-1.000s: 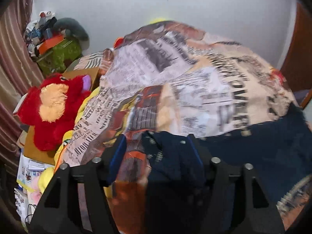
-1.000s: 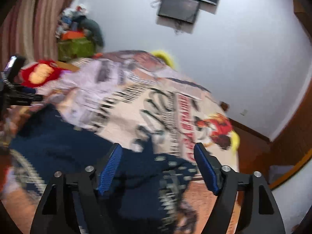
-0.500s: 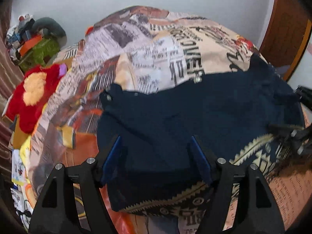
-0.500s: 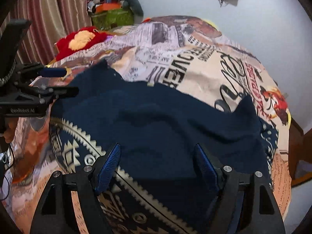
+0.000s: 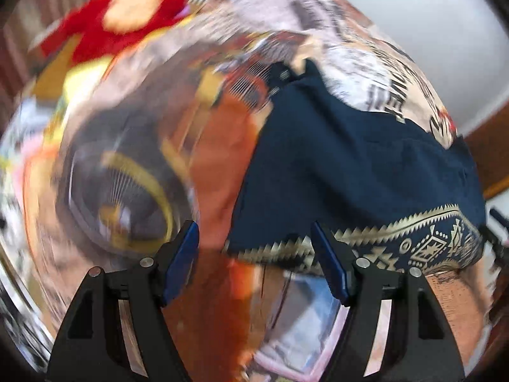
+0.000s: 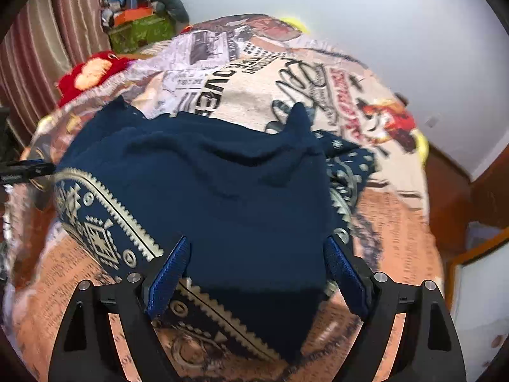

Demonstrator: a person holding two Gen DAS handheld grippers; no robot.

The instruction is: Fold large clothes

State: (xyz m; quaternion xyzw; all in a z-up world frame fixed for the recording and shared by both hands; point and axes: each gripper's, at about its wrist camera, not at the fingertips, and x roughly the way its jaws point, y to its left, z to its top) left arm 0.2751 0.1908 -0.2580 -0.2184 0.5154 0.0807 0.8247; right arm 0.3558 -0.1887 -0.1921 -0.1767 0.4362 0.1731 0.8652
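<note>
1. A dark blue garment (image 6: 235, 191) with a cream patterned border lies spread across a bed covered by a newspaper-print blanket (image 6: 261, 95).
2. The right gripper (image 6: 257, 273) points down over the garment's near edge. Its blue pads are spread and still widening; the cloth lies between them, unpinched.
3. The left gripper (image 5: 254, 254) hangs at the garment's left corner, jaws apart, clamping nothing. This view is badly blurred.
4. A red plush toy (image 6: 92, 74) sits beside the bed, near striped curtains (image 6: 47, 41).
</note>
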